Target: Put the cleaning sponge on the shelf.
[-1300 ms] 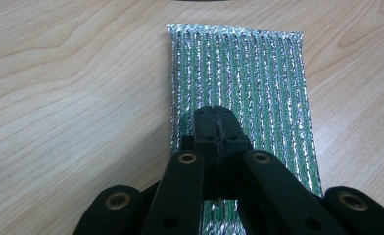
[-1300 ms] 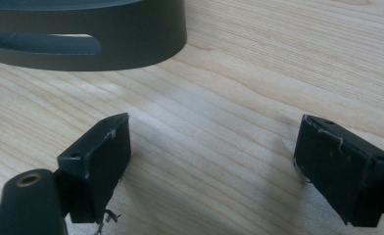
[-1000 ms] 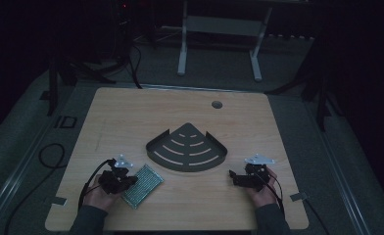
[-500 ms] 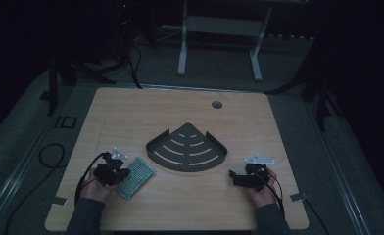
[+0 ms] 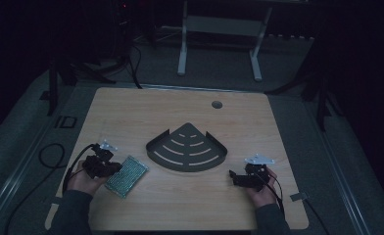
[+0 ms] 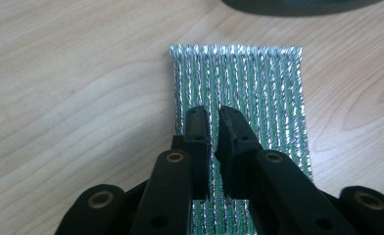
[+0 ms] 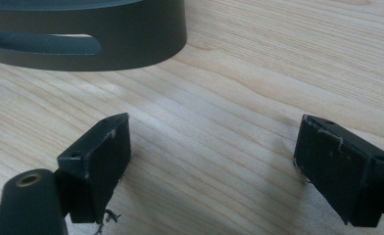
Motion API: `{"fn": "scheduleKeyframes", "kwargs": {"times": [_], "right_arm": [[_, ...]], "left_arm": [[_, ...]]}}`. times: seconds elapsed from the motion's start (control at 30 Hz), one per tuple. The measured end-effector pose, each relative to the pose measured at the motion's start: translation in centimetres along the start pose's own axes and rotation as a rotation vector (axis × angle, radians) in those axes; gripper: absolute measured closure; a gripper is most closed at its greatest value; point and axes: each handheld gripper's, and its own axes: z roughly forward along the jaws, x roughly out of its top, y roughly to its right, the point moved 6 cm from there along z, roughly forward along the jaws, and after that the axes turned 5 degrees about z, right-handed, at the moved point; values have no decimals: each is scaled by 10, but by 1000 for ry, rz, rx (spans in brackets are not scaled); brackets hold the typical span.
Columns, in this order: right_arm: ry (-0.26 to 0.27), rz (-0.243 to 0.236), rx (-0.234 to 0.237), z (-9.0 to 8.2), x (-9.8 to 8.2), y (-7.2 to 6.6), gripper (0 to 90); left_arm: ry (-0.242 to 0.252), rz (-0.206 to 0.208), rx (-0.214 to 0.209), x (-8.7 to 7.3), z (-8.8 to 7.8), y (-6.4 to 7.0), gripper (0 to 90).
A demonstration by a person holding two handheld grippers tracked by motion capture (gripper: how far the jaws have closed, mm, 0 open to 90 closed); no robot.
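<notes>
Your left gripper (image 6: 210, 128), fingers just cracked narrow, released the foil-striped pad (image 6: 239, 78) on the bench (image 5: 131, 112), well short of the corner rack (image 5: 187, 149) at 2 o'clock; right gripper (image 7: 212, 161) fingers wide, empty.

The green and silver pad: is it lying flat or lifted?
Lying flat: the pad rests spread on the wooden table, ribs level.

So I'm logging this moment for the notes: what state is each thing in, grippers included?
Left gripper: jaws a narrow gap apart, just been opening, above the pad with nothing pinched.
Right gripper: jaws wide open, empty, low over the table.
Pad: lying flat on the table, free.
Corner shelf: flat on the table, empty, untouched.
</notes>
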Motion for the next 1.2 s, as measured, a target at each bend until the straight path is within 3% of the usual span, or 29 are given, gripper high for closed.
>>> {"fn": "scheduleKeyframes", "kwargs": {"times": [0.13,0.17,0.37,0.57,0.9,1.2], "right_arm": [[0,-1,0,0,0,0,134],[1,-2,0,0,0,0,134],[1,-1,0,0,0,0,134],[1,-2,0,0,0,0,134],[1,-1,0,0,0,0,133],[1,-1,0,0,0,0,134]], "left_arm": [[-24,-1,-12,6,-3,-6,797],[-59,3,-19,9,0,-10,797],[-146,-15,-56,13,12,-17,762],[-191,-50,-85,15,19,-23,743],[-267,-43,-133,16,24,-27,723],[-319,-39,-150,14,29,-30,732]]}}
